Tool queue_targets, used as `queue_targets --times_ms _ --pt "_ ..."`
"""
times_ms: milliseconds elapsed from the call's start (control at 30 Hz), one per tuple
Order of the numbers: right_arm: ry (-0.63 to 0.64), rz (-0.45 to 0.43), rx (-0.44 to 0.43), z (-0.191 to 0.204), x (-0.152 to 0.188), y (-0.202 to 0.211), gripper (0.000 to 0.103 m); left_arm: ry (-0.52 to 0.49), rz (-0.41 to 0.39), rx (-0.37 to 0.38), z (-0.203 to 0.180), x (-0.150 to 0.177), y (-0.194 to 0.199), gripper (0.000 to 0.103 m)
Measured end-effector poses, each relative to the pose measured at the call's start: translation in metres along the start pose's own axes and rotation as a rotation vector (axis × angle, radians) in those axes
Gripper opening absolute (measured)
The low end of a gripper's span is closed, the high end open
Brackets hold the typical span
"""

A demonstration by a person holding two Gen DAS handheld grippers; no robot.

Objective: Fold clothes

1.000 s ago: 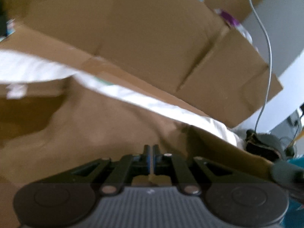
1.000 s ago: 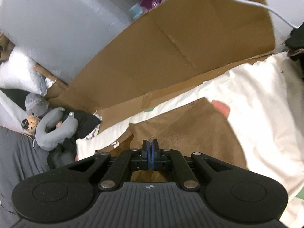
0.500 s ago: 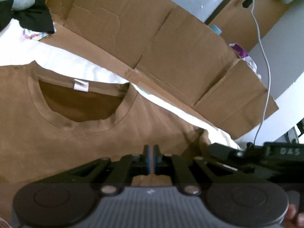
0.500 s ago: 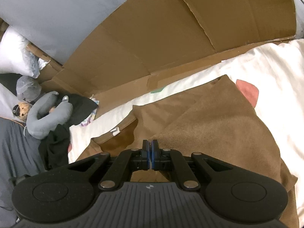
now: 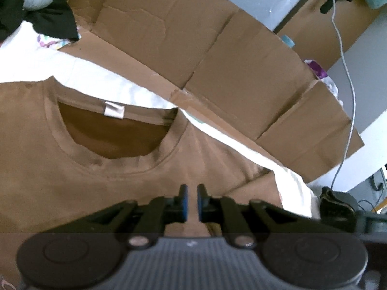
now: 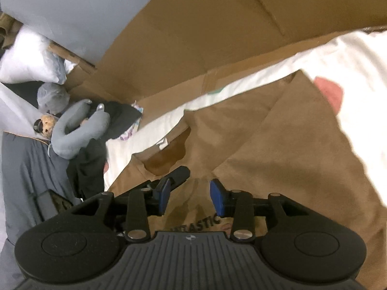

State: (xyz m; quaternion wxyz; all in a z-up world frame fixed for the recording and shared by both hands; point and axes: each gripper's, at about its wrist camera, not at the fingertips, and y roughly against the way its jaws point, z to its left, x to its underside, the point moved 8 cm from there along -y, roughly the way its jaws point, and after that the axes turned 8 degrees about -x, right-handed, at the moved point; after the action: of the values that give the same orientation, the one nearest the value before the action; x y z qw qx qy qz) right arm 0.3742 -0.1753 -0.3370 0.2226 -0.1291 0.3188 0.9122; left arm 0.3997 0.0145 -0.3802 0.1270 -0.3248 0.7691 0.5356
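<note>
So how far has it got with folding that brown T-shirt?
Partly there. Done: the brown T-shirt lies on the white sheet, and in the right wrist view one side is already turned in over the body. In hand: nothing. The left gripper and right gripper are both opening, with only loose fabric lying under the pads. Left: the neckline is still spread flat, so more folds look needed.
</note>
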Motion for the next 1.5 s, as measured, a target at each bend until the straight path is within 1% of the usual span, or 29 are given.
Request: queue_targets --times_ms 100,200,233,267,400,533,600,667,700,733,767,800,833,867,933,1067,1233,1333,1367,1433,1500 --pt "-0.002 -0.023 0.018 -0.011 0.002 0.019 0.039 -0.027 0.009 0.000 -0.006 0.002 -0.004 0.010" --pt "-0.013 -0.041 0.060 -0.028 0.011 0.040 0.039 -0.069 0.022 -0.003 -0.013 0.005 -0.011 0.012" --pt "-0.026 -0.044 0.078 -0.035 0.016 0.046 0.039 -0.086 0.026 -0.005 -0.015 0.006 -0.014 0.017" --pt "-0.044 -0.045 0.094 -0.043 0.021 0.052 0.039 -0.103 0.030 -0.007 -0.017 0.007 -0.016 0.018" --pt "-0.103 -0.039 0.150 -0.071 0.043 0.067 0.039 -0.142 0.051 0.006 -0.025 0.009 -0.025 0.018" --pt "-0.172 -0.015 0.183 -0.091 0.062 0.066 0.038 -0.145 0.085 0.009 -0.028 0.014 -0.033 0.018" --pt "-0.197 -0.004 0.200 -0.098 0.068 0.062 0.038 -0.127 0.100 0.007 -0.025 0.016 -0.036 0.018" --pt "-0.221 -0.002 0.198 -0.103 0.072 0.057 0.038 -0.126 0.105 0.011 -0.025 0.018 -0.037 0.018" --pt "-0.227 0.000 0.195 -0.104 0.072 0.055 0.038 -0.130 0.104 0.013 -0.026 0.018 -0.036 0.016" --pt "-0.230 0.002 0.193 -0.104 0.073 0.052 0.036 -0.136 0.101 0.014 -0.026 0.018 -0.036 0.010" --pt "-0.228 0.004 0.195 -0.103 0.073 0.048 0.034 -0.138 0.098 0.019 -0.027 0.019 -0.035 0.005" --pt "-0.225 0.006 0.200 -0.103 0.073 0.045 0.022 -0.138 0.096 0.026 -0.028 0.019 -0.034 0.003" --pt "-0.226 0.010 0.208 -0.104 0.073 0.043 0.009 -0.134 0.088 0.034 -0.028 0.018 -0.032 0.002" --pt "-0.236 0.012 0.214 -0.105 0.073 0.042 0.005 -0.131 0.073 0.034 -0.029 0.016 -0.030 0.002" --pt "-0.251 0.007 0.208 -0.104 0.072 0.043 0.001 -0.131 0.056 0.036 -0.031 0.012 -0.026 0.002" --pt "-0.249 -0.007 0.188 -0.095 0.073 0.049 0.000 -0.130 0.035 0.041 -0.037 0.001 -0.019 0.002" --pt "-0.282 -0.004 0.151 -0.085 0.076 0.048 0.000 -0.078 0.017 0.025 -0.032 -0.006 -0.016 0.002" --pt "-0.304 0.005 0.129 -0.084 0.077 0.043 0.000 -0.065 0.018 0.014 -0.027 -0.006 -0.017 0.002" --pt "-0.304 0.010 0.128 -0.085 0.078 0.042 0.000 -0.066 0.025 0.005 -0.026 -0.005 -0.020 0.002" --pt "-0.305 0.029 0.133 -0.089 0.080 0.039 0.004 -0.072 0.050 -0.015 -0.022 -0.002 -0.027 0.002" --pt "-0.285 0.027 0.148 -0.092 0.080 0.043 0.004 -0.091 0.082 -0.057 -0.017 0.004 -0.037 0.003"
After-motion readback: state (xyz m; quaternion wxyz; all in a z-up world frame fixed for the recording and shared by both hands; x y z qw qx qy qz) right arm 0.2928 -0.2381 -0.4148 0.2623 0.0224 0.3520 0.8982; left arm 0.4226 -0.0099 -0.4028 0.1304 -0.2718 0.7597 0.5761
